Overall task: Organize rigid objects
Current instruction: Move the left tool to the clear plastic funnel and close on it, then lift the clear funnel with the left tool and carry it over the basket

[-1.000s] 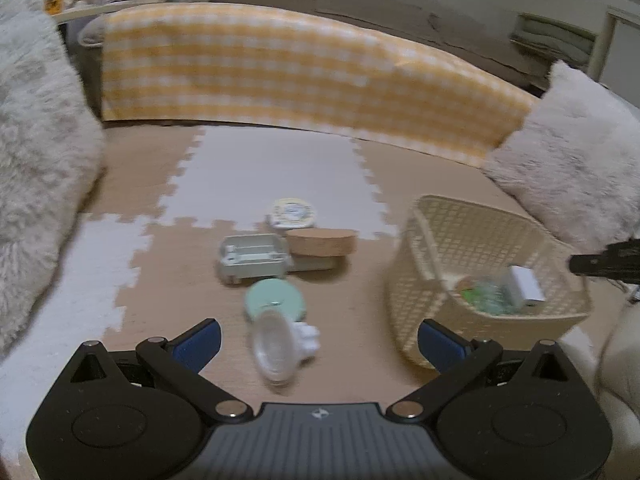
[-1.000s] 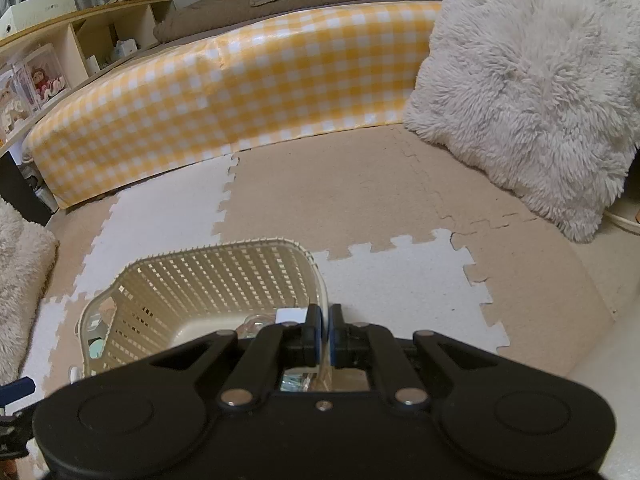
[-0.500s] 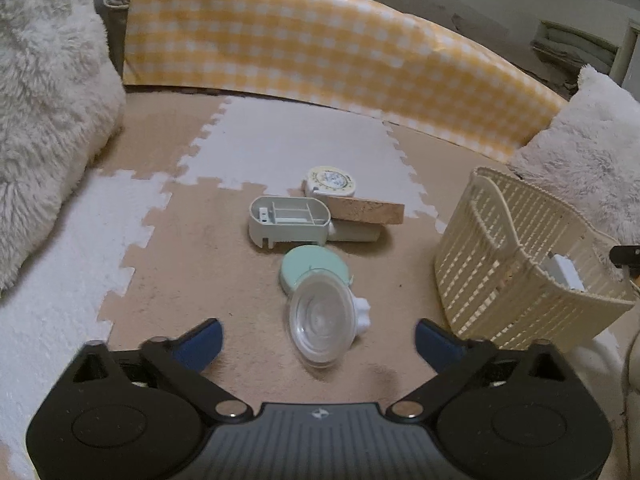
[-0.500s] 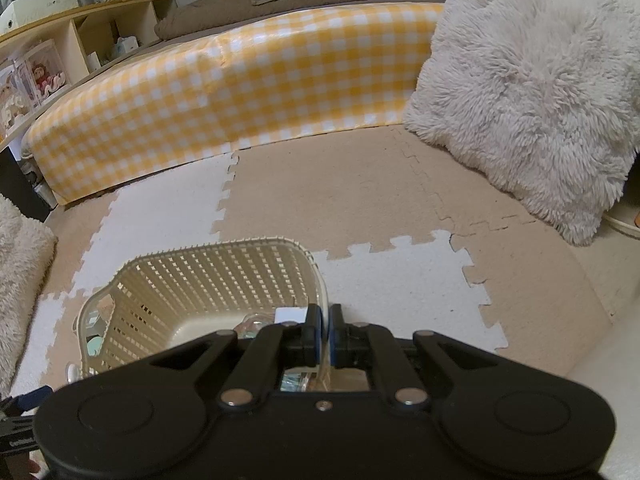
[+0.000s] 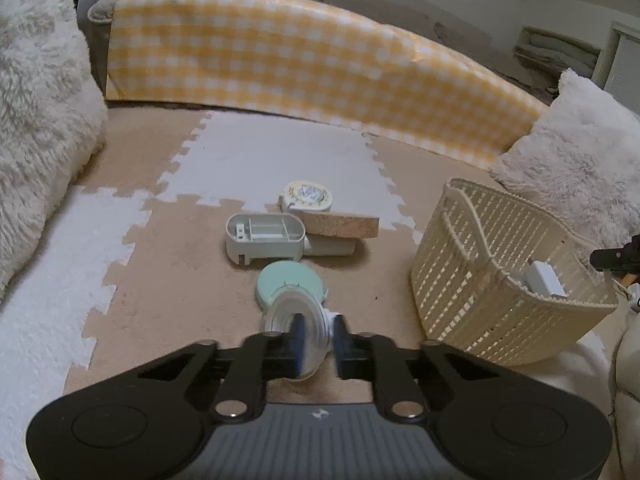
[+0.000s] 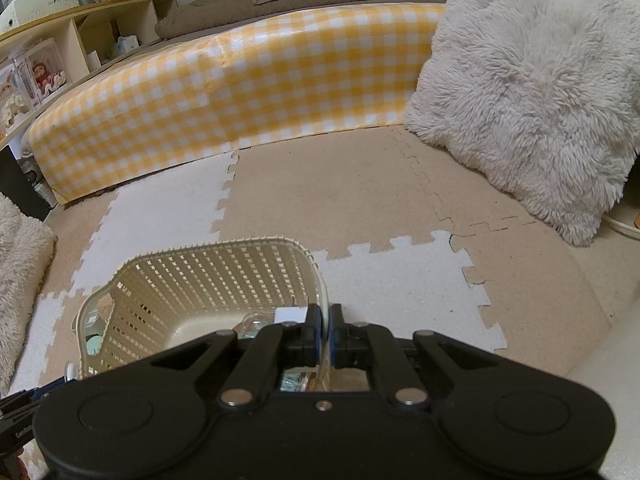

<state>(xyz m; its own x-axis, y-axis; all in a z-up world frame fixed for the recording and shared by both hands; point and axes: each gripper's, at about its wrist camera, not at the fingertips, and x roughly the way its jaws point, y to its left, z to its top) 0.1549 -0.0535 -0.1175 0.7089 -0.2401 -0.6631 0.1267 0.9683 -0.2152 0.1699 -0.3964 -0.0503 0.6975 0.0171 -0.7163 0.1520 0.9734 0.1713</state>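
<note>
My left gripper (image 5: 320, 340) is low over the floor mat, its jaws closing with both pads against a clear plastic funnel piece (image 5: 290, 320). Just beyond it lies a mint-green round lid (image 5: 290, 282). Farther off are a grey open case (image 5: 264, 236), a cork block (image 5: 340, 224) and a round white-and-yellow disc (image 5: 307, 196). To the right stands a cream slatted basket (image 5: 480, 280) holding a white box (image 5: 544, 280). My right gripper (image 6: 325, 332) is shut on the near rim of the basket (image 6: 208, 280).
A yellow checked padded barrier (image 5: 320, 60) runs across the back. Fluffy white cushions lie at the left (image 5: 36, 100) and right (image 6: 528, 80). A wooden shelf (image 6: 72, 40) with boxes stands behind the barrier. The floor is beige and white puzzle mats (image 6: 380, 184).
The left gripper came down to the clear funnel piece and its jaws went from wide apart to closed on it. The right gripper and basket stayed put.
</note>
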